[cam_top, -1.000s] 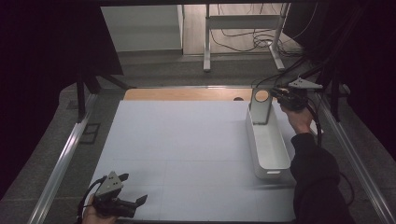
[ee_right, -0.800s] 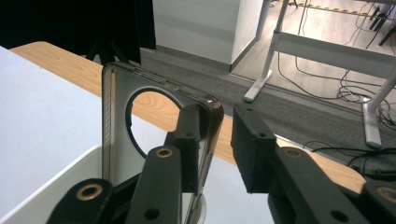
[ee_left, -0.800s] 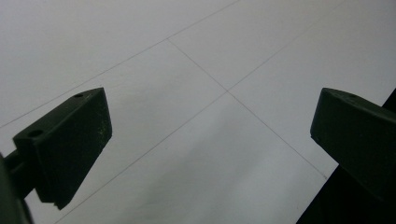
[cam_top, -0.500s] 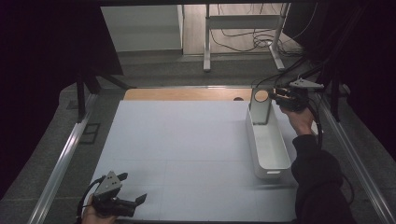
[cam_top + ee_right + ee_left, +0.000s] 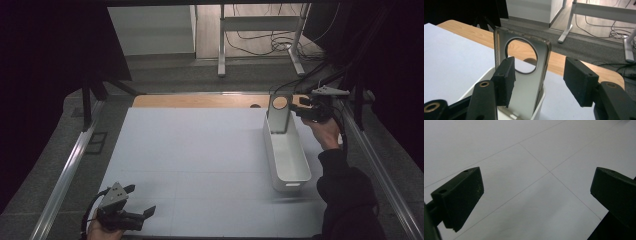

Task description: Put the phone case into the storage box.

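A smoky translucent phone case (image 5: 279,116) with a round camera hole stands upright at the far end of a white bin (image 5: 274,155), leaning on its end wall. My right gripper (image 5: 296,111) is level beside it from the right. In the right gripper view the case (image 5: 524,86) stands between the jaws inside the bin (image 5: 540,101); the jaws of the right gripper (image 5: 541,77) have just been opening, and the right pad is clear of the case. My left gripper (image 5: 141,200) rests open at the near left corner, nothing between the jaws of the left gripper (image 5: 536,192).
A white mat (image 5: 200,150) covers the table, with a strip of wood (image 5: 200,101) bare at the far edge. Metal rails (image 5: 70,170) run along both sides. Desk legs and cables (image 5: 260,35) lie on the floor beyond.
The right gripper's jaws have spread apart and let go of the phone case, which stays upright in the bin. The left gripper has barely shifted.
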